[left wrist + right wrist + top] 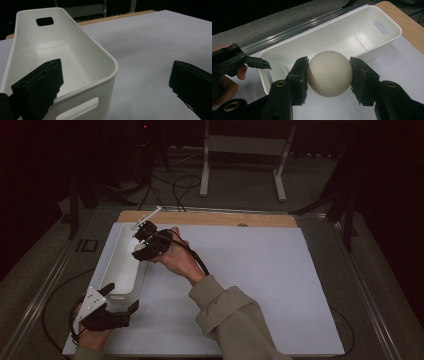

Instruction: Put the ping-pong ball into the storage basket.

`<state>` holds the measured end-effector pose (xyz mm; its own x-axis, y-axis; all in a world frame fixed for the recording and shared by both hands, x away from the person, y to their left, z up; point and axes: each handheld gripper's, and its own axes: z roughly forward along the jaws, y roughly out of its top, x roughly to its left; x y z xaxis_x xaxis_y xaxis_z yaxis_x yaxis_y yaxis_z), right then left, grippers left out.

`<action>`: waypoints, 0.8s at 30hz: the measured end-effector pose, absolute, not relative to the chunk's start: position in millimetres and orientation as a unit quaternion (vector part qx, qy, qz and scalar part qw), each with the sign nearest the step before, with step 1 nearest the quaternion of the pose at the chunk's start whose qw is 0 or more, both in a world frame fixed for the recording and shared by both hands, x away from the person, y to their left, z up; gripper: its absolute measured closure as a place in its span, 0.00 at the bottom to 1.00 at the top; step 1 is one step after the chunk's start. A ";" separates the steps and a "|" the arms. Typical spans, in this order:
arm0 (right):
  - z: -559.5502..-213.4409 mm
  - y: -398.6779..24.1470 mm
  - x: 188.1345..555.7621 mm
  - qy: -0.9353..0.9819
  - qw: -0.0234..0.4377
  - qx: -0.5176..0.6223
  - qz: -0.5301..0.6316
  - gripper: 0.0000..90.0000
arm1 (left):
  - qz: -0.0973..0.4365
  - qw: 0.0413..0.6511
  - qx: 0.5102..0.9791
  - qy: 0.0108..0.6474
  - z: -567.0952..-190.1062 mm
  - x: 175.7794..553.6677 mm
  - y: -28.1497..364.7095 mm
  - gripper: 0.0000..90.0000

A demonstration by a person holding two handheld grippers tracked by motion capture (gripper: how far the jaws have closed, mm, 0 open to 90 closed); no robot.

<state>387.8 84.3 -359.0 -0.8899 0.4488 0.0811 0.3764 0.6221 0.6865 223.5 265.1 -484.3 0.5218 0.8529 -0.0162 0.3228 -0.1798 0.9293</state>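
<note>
Where right tongs (329,75) clamp, ball (329,73) sides hide.

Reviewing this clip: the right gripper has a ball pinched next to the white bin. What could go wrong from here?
1. The ball is smooth and round, pinched by the right gripper only at its two sides; it could squirt out and roll across the white sheet.
2. In the right gripper view it looks to sit at the bin wall, not clearly over the inside; released now, it might land outside.
3. The left gripper is open astride the bin's near end wall, not clamped, so a bump may shift the bin.
</note>
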 end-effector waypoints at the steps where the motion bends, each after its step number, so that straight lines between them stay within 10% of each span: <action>1: -358.8 85.5 387.4 0.899 0.049 0.230 0.369 0.56 | 0.269 0.493 0.720 0.409 -484.3 223.5 265.1 0.00; 24: -360.7 101.1 389.3 0.899 0.045 0.230 0.369 0.56 | 0.268 0.494 0.719 0.409 -484.2 223.5 265.4 0.00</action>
<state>389.3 101.1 -360.7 -0.8901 0.4472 0.0882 0.3803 0.6220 0.6845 223.5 265.4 -484.2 0.5224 0.8525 -0.0178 0.3235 -0.1789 0.9292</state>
